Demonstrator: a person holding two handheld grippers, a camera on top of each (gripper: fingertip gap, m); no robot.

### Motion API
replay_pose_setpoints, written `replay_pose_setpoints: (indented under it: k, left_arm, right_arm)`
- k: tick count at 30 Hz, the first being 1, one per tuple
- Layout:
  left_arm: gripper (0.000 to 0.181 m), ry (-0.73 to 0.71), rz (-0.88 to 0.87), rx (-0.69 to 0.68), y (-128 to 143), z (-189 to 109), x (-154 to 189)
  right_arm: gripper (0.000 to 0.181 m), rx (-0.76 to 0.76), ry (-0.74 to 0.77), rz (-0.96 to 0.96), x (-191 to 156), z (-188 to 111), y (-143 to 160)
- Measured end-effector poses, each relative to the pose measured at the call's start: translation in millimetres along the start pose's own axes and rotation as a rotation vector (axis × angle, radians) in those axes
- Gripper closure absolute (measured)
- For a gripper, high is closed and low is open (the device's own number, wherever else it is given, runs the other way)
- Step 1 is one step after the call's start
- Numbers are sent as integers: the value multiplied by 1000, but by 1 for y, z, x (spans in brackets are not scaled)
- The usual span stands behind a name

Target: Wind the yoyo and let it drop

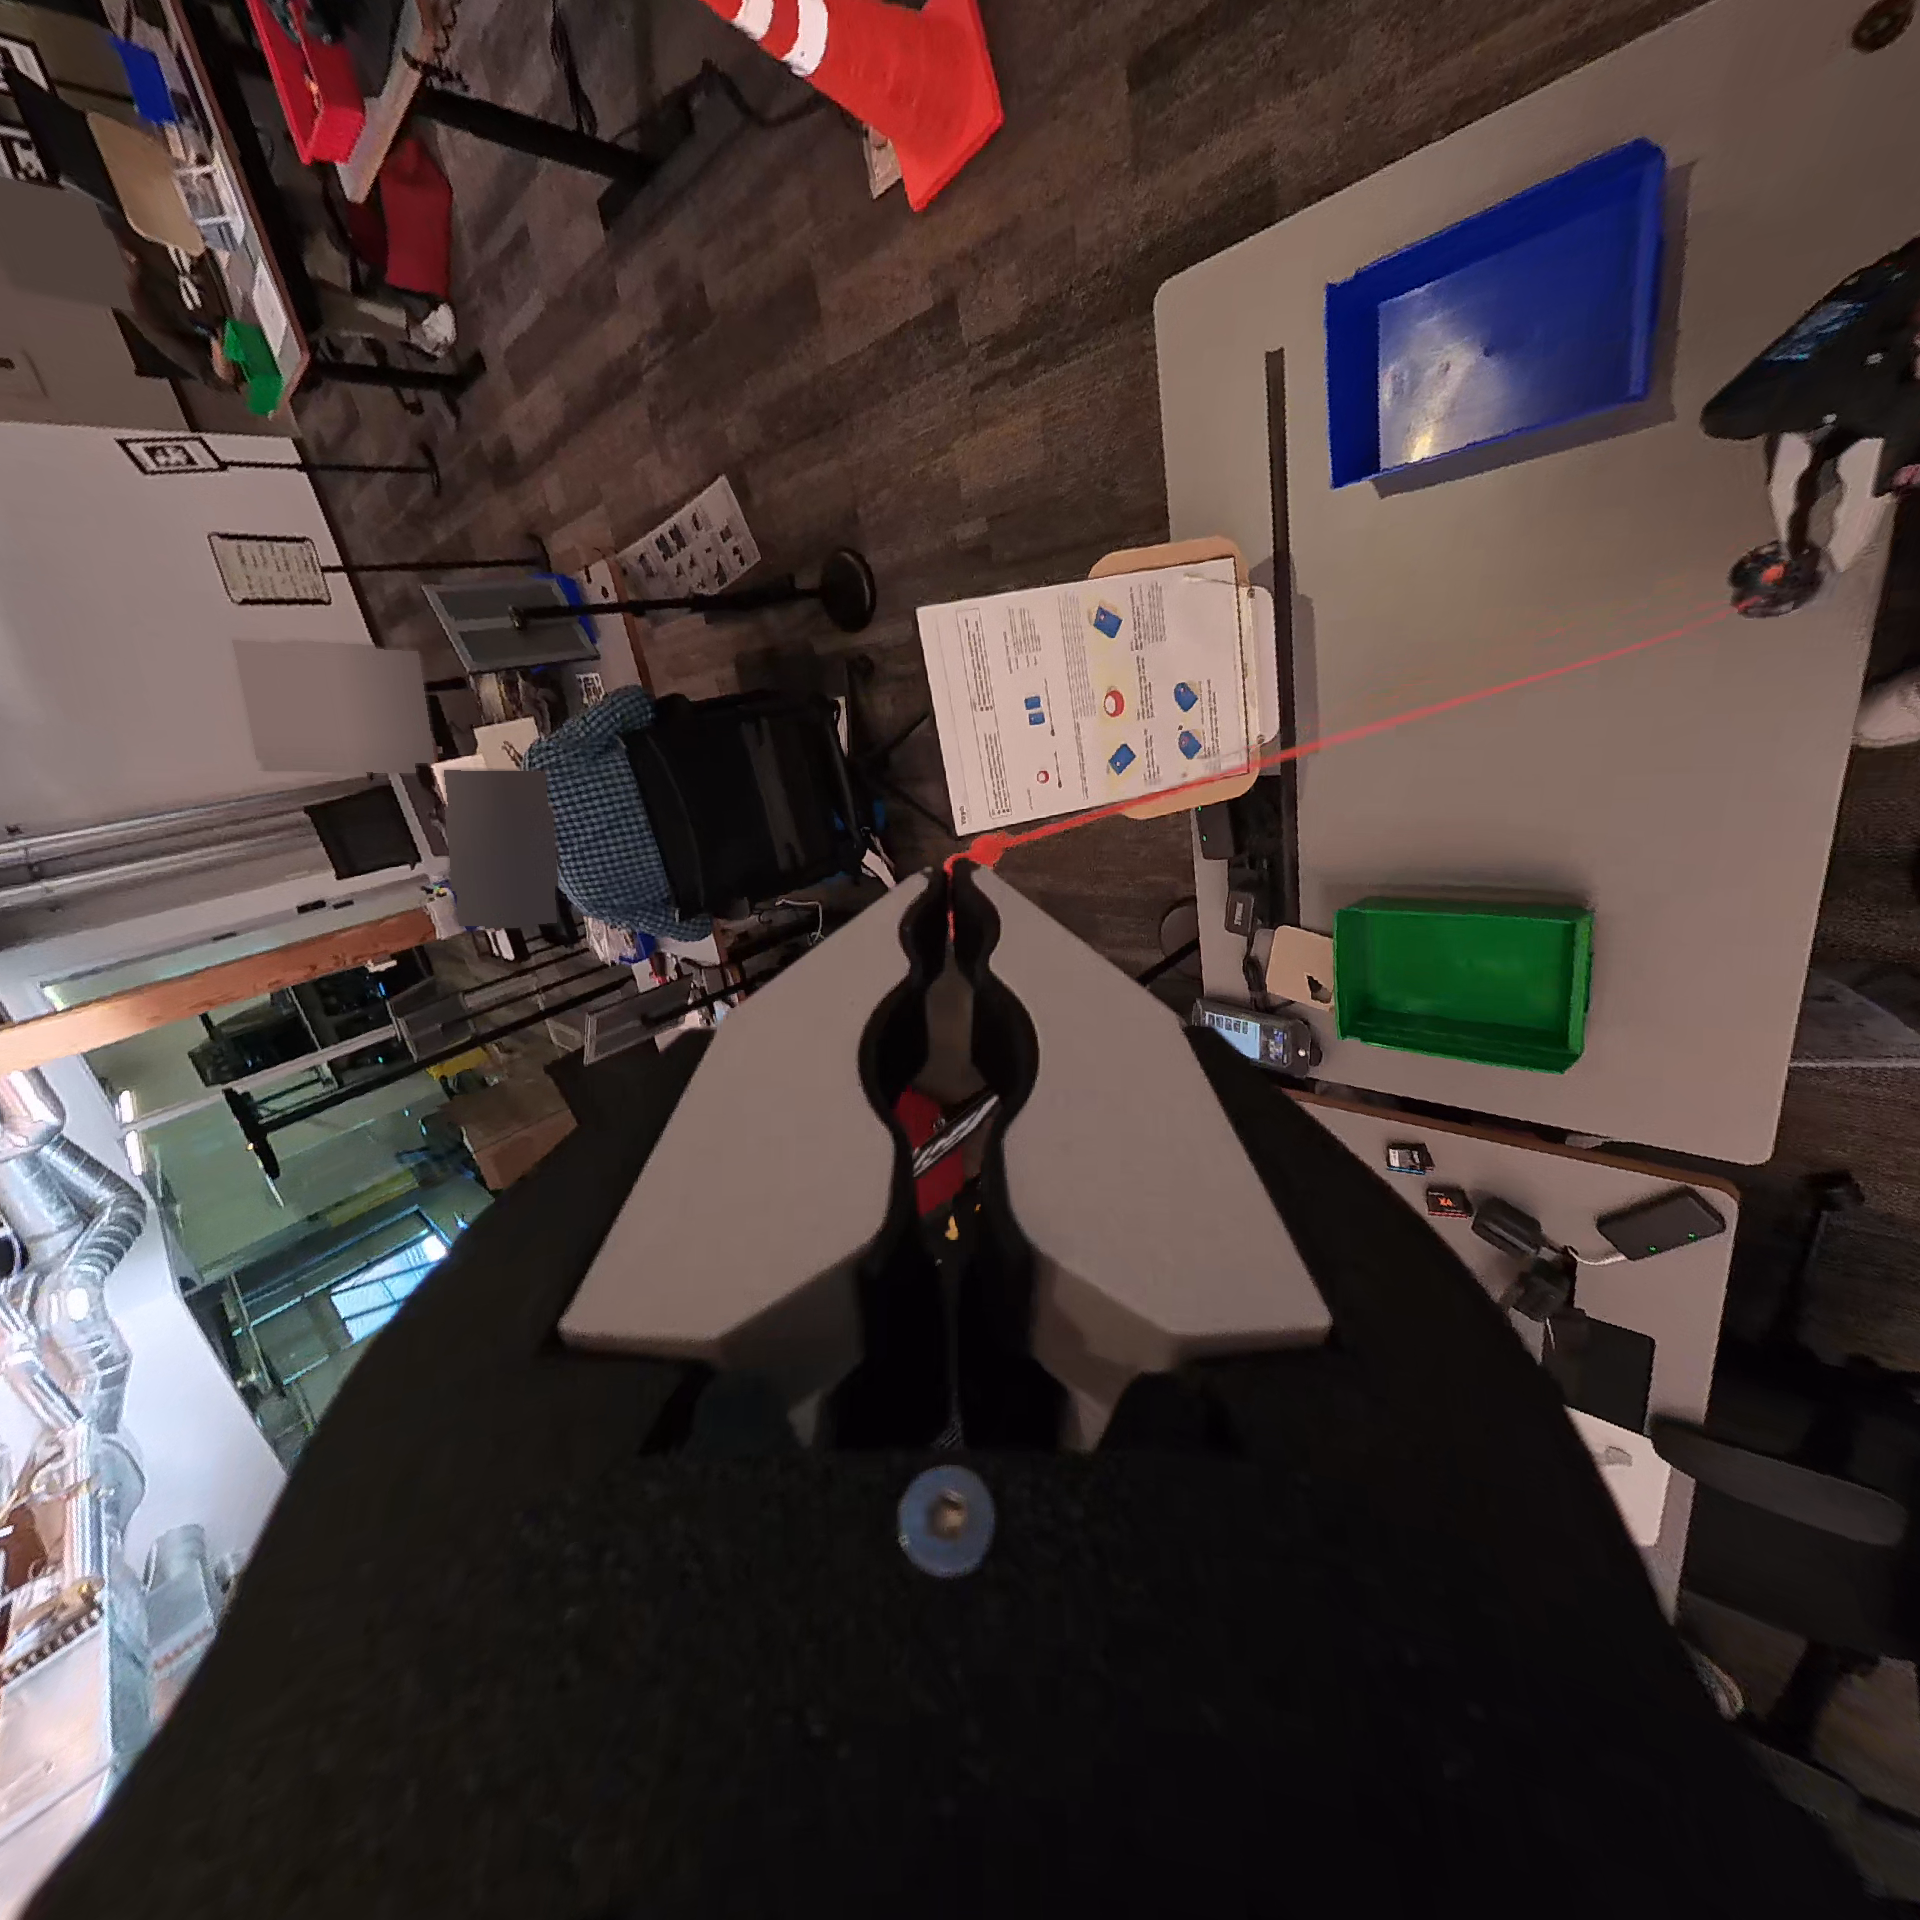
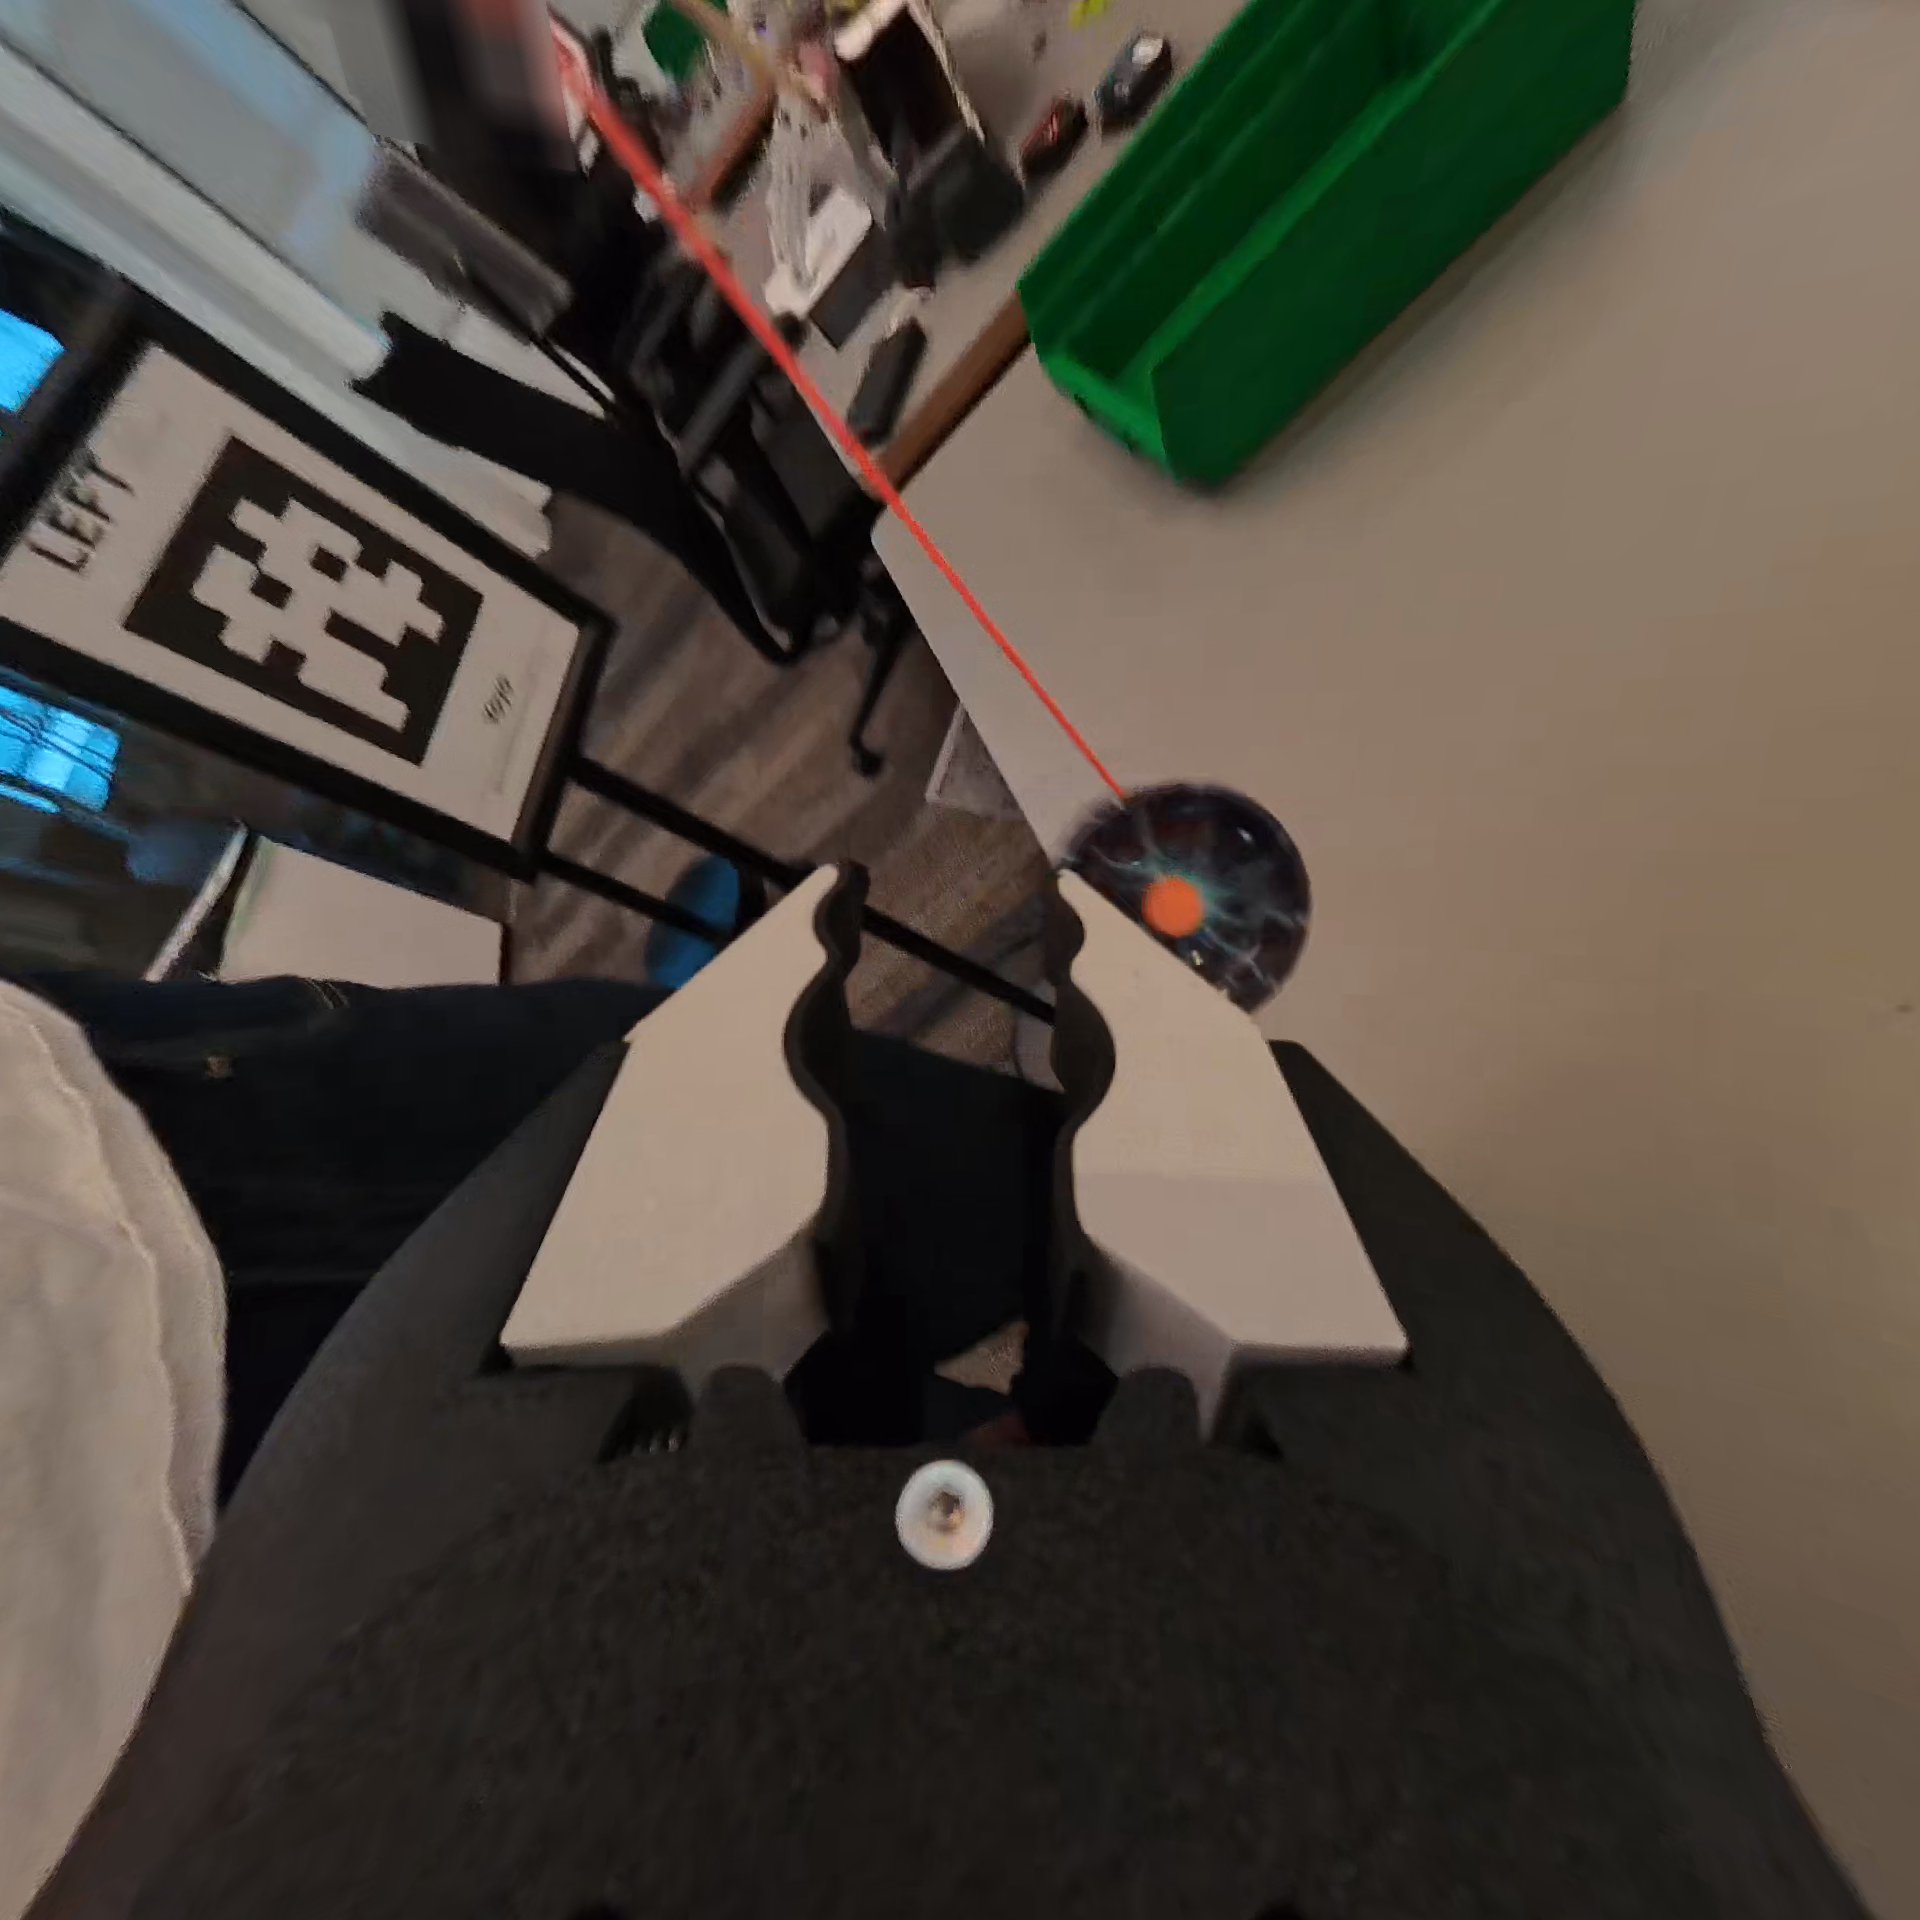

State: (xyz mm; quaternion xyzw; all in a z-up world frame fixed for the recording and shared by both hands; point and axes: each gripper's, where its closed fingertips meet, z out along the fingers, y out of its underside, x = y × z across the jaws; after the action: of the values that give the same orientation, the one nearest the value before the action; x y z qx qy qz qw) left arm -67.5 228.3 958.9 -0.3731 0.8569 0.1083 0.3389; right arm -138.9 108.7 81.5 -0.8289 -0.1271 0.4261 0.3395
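left gripper: fingertips pressed together on the knotted end of the red string; nothing else between the jaws.
right gripper: fingers spread apart and holding nothing; the yoyo sits just past its right fingertip, outside the gap.
yoyo: dark disc with an orange hub, at the near corner of the grey table. whether it rests on the surface or hangs just off it is hard to say, since the right wrist view is smeared with motion.
string: runs taut in a straight line from the left gripper's tips to the yoyo's rim; in the left wrist view faint doubled strands near the yoyo suggest it is vibrating or spinning.
stage, as i judge it: the yoyo looks unwound, at full string length, so winding is not yet done.
risk one: the left tips hold only a thin knot; a sharp tug or the yoyo's weight could pull the string out, and the yoyo would roll off the table edge.
risk two: the right gripper could close on the table corner or miss the disc, because the yoyo lies off to one side of its open jaws.
risk three: the taut string might snag the green bin close to its path.
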Motion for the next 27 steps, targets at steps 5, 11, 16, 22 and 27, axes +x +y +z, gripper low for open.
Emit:
replay_pose_setpoints:
  k: [5,11,16,22,27]
  left_arm:
    - [181,-2,39,4,-6,-1,-6]
    - [181,-20,73,20,-3,-6,-14]
    - [181,-28,84,30,5,-10,-18]
    - [181,-27,83,40,17,-13,-19]
    - [181,-21,93,30,22,-11,-17]
  right_arm:
    - [151,10,62,-28,27,3,-21]
    - [123,107,341,-185,82,-23,-70]
    - [124,110,464,-310,115,-19,-118]
    - [125,114,471,-249,143,-10,-140]
    - [121,131,587,-174,172,5,-145]
